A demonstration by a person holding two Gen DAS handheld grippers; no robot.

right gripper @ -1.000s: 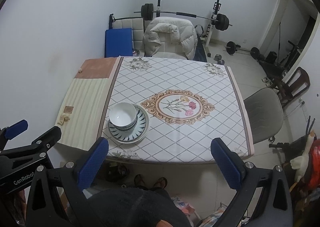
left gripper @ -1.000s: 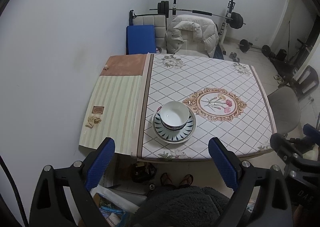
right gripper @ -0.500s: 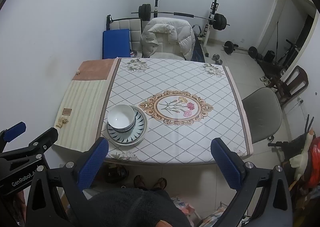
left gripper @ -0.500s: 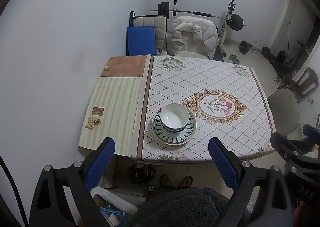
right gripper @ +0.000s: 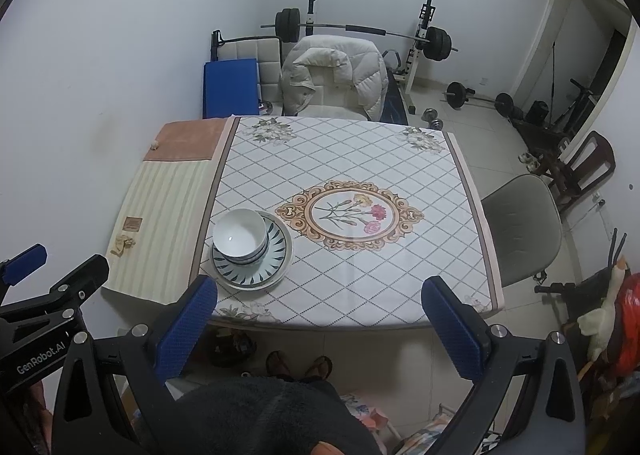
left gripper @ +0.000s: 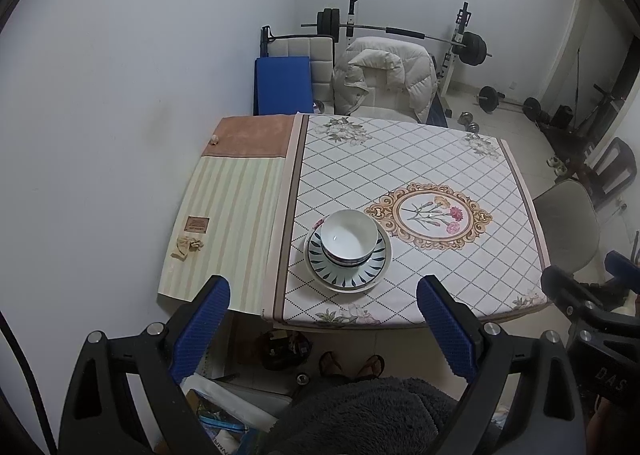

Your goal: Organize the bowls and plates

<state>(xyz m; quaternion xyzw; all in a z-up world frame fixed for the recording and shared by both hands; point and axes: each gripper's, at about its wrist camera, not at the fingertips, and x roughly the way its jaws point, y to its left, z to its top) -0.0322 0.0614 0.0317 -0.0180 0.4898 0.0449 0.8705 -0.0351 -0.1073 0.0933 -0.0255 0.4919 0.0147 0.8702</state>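
Note:
White bowls (left gripper: 349,237) (right gripper: 240,235) sit nested on a stack of blue-leaf-patterned plates (left gripper: 347,270) (right gripper: 276,259) near the table's front left. The table (left gripper: 420,159) (right gripper: 360,159) wears a diamond-patterned cloth with a flower medallion. My left gripper (left gripper: 323,331) hangs open, high above and in front of the table edge, with nothing between its blue fingers (left gripper: 200,329). My right gripper (right gripper: 320,331) is also open and empty, held high to the right of the stack. Each gripper shows at the edge of the other's view.
A striped cloth (left gripper: 224,223) covers the table's left strip by the wall. A grey chair (right gripper: 520,223) stands to the right, a chair with a white jacket (right gripper: 332,75) behind. Weights and a barbell rack (right gripper: 360,31) fill the far floor. The person's feet (right gripper: 300,365) are under the front edge.
Both grippers have drawn slightly up and back, so the table looks a little smaller and farther. The bowls and plates have not moved.

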